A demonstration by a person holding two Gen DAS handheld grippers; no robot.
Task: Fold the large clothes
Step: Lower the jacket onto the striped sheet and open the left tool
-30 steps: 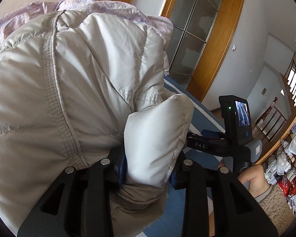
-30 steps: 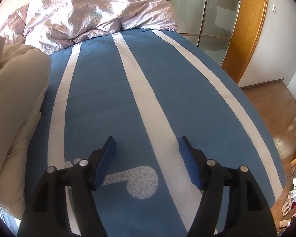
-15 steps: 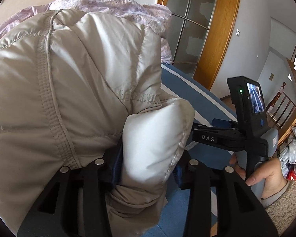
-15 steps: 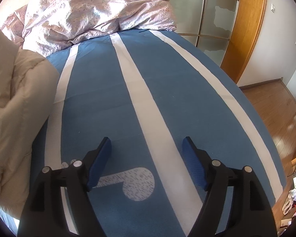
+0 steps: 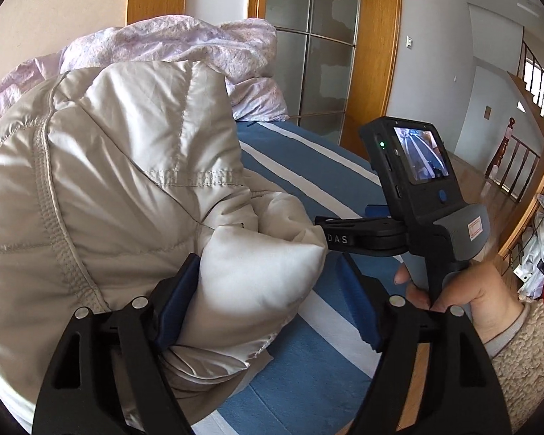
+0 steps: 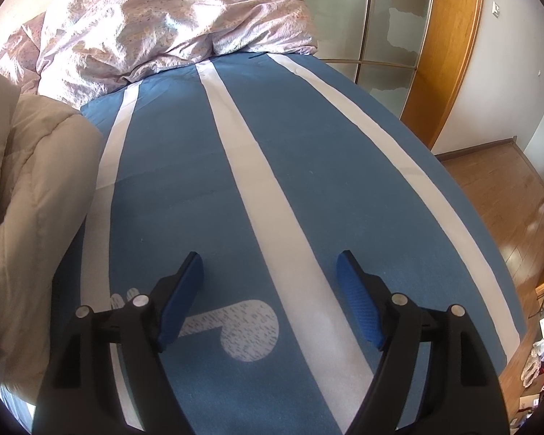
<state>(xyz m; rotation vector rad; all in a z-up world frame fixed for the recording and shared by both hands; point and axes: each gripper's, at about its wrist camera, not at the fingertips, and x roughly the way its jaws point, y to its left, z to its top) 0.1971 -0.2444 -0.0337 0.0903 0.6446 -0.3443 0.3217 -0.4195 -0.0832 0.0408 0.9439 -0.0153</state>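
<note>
Letting go of the puffy coat [image 5: 119, 195]

My left tongs [image 5: 268, 301] are opening around its fold; my right tongs [image 6: 270, 297] wait wide, coat on their left.

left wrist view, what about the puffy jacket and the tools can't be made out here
- Puffy jacket: its full shape and fold state; it fills the left wrist view and is cut by the frame edge, and only an edge shows at the right wrist view's left border.
- Left tool: jaws opening around a jacket lobe; whether the left pad touches is hidden by fabric.
- Right tool: open over the striped bed cover; its tips are hidden behind the jacket in the left view.
</note>
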